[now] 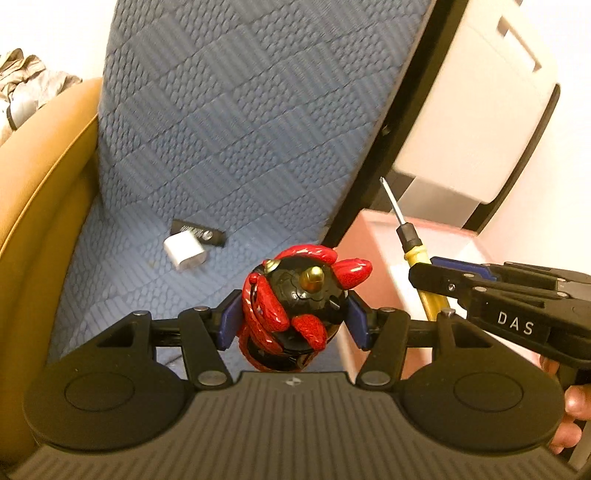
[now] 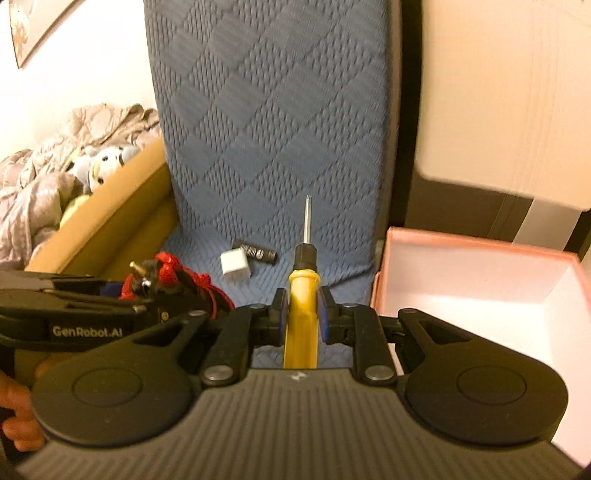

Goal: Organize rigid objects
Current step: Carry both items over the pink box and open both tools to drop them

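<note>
Red-black toy (image 1: 295, 314) clamped in left jaws; right jaws grip screwdriver (image 2: 303, 306) (handle end hidden).

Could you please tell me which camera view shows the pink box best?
The right wrist view: the pink box sits open at right, its white inside and rim plain. The left wrist view catches only a blurred corner, behind the right gripper and its screwdriver.

Blue quilted cushion (image 2: 269, 122) upright against wall, same fabric covering seat below. Tan padded armrest (image 1: 40, 192) along left side. Crumpled beige jacket (image 2: 40, 173) piled beyond armrest, plush toys (image 2: 101, 164) nestled against it. Framed picture (image 2: 33, 29) on wall, upper left corner.
</note>
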